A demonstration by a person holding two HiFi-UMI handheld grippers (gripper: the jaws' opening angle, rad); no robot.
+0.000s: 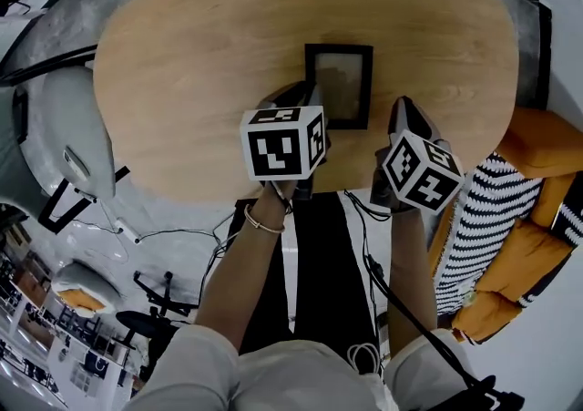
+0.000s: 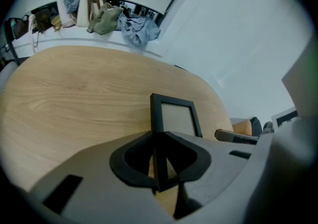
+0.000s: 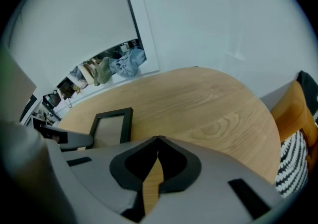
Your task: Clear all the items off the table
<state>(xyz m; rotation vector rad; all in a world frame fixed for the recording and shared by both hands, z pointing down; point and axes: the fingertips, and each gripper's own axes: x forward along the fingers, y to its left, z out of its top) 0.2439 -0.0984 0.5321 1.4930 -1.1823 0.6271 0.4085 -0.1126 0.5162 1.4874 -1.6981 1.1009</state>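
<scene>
Left hand-held gripper [image 2: 159,138] pinches picture frame [image 2: 176,118] by one rail — it could swing and slip; right hand-held gripper [image 3: 158,141] pressed together, empty.

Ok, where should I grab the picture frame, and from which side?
Probably its left black rail near the person's corner, coming from the near edge. The picture frame looks flat on the table, so only the thin border offers a pinch; the left tongs are shut there.
</scene>
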